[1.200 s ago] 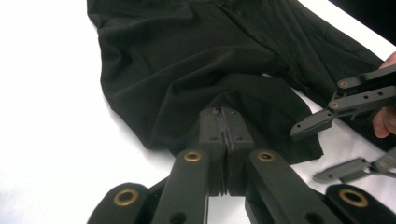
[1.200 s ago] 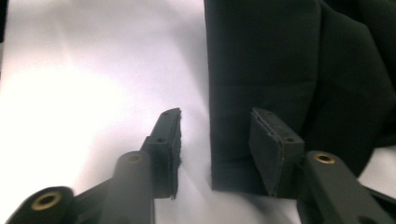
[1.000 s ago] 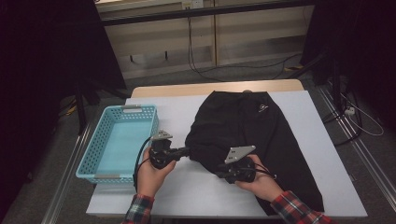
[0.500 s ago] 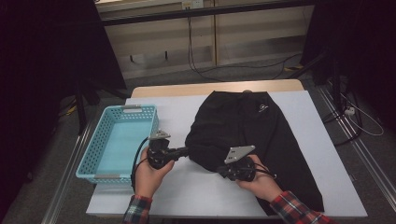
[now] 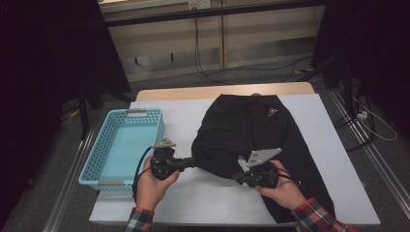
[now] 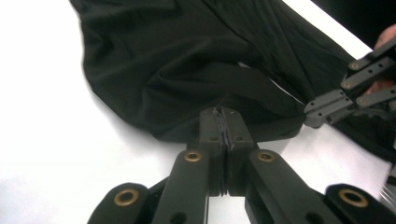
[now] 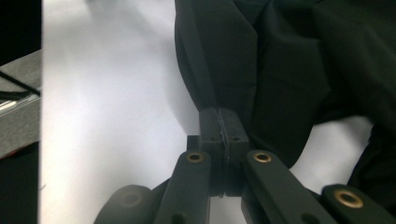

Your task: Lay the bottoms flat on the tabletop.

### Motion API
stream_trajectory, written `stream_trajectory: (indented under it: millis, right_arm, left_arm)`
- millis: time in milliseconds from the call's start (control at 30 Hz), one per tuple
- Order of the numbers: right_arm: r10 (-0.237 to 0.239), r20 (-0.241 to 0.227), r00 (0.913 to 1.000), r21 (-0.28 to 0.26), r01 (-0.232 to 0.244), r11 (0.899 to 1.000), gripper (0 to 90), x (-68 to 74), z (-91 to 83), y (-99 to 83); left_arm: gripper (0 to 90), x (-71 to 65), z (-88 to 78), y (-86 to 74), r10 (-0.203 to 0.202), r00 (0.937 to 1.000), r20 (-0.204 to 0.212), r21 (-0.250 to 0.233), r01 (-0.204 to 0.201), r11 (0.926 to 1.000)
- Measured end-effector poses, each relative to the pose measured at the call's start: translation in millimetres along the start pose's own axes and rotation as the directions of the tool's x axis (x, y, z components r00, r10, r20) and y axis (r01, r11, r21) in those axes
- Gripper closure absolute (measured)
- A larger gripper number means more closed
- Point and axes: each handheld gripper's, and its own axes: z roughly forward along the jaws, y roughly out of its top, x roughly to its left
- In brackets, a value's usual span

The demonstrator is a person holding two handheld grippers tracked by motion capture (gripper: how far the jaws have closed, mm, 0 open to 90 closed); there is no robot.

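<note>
Black trousers point(image 5: 251, 130) hem pinched by both grippers, white table point(image 5: 203, 203) bare beside.

Bare surface point(image 5: 193, 121) opens between the basket point(image 5: 123, 145) and the trousers point(image 5: 251, 135), and along the near edge right of the basket there's room too. The basket's wall blocks the left side; right of it the trousers cover most of the surface.

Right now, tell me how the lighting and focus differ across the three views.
High view: dim and soft, dark surroundings, black trousers showing little fold detail. Left gripper view: table glares white, left tongs sharp, the far tongs softer. Right gripper view: table washed out, cloth murky, right tongs crisp.
</note>
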Motion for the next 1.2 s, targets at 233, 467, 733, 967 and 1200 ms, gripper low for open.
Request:
stream_trajectory:
  millis: [233,467,733,967,1200]
  right_arm:
    - [-0.051,-0.030,0.9982,0.051,0.053,0.997,90.0,19.8,-1.6,-6.3]
    - [-0.056,-0.050,0.9972,0.067,0.060,0.996,90.0,23.3,-5.6,-11.1]
    - [-0.085,-0.044,0.9954,0.128,0.090,0.988,90.0,19.1,1.3,-13.0]
    - [-0.081,-0.047,0.9956,0.117,0.086,0.989,90.0,17.4,-0.3,-12.9]
    - [-0.070,-0.043,0.9966,0.111,0.074,0.991,90.0,16.9,-0.6,-14.4]
  left_arm:
    - [88.6,-7.3,-5.5,-9.7,-0.007,0.9999,0.009,0.032,0.006,0.9995]
    - [75.6,-8.0,-3.7,-14.8,0.042,0.9980,-0.047,0.004,-0.042,0.9991]
    - [47.6,1.2,15.9,-19.3,0.054,0.9892,-0.136,0.017,-0.052,0.9985]
    - [50.9,13.1,45.5,-21.9,0.111,0.9721,-0.207,0.079,-0.097,0.9921]
    - [70.7,9.1,54.5,-16.5,0.095,0.9753,-0.199,0.109,-0.074,0.9913]
